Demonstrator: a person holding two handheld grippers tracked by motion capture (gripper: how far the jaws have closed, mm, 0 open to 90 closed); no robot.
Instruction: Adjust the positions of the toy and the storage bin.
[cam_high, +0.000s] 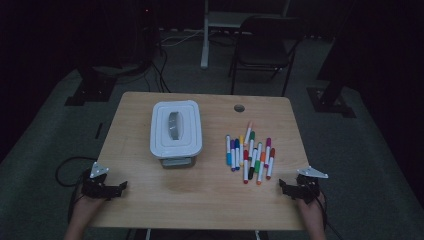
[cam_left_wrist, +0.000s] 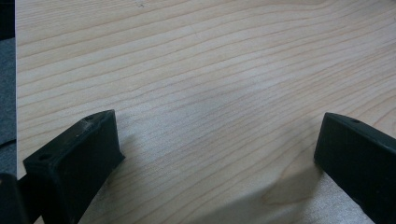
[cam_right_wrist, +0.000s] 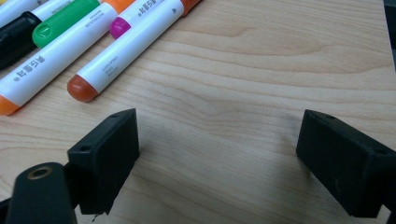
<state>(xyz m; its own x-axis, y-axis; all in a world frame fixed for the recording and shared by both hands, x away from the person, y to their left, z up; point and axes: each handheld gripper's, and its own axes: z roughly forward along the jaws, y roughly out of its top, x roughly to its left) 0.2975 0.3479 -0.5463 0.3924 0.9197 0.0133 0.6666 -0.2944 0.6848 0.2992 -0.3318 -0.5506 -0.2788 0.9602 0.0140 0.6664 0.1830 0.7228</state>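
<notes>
Near edge, high view: two hand-held grippers rest on the wooden table (cam_high: 200, 195), one per front corner. Left gripper (cam_high: 121, 187) at the front-left corner, jaws released and spread wide, w/ bare wood between them; the left gripper view (cam_left_wrist: 219, 154) confirms nothing is gripped. Right gripper (cam_high: 283, 186) at the front-right corner, jaws likewise released and wide apart; in the right gripper view (cam_right_wrist: 217, 154) bare tabletop lies between them. Each gripper carries one grey three-cornered plate on top, and a cable trails from the left one toward the floor. Two hands show at the bottom edge, one behind each gripper.

Mid table, right: a loose cluster of markers (cam_high: 250, 155), approx. a dozen (exact count not readable; several overlap), white barrels w/ coloured caps: blue, purple, yellow, red, green, orange, magenta, black. Most lie roughly parallel, pointing away from the near edge; one orange-tipped marker lies tilted at the far end. Cluster sits near the right gripper, not touching it. Right gripper view: nearest is the red-capped marker (cam_right_wrist: 126, 51), just beyond the jaws' left side.

Mid table, left of centre: one white lidded container (cam_high: 176, 129), lid on, w/ a grey handle strip on top; well apart from both grippers.

Far edge: one round cable hole (cam_high: 239, 108). Beyond the table: one dark folding chair (cam_high: 262, 45).
</notes>
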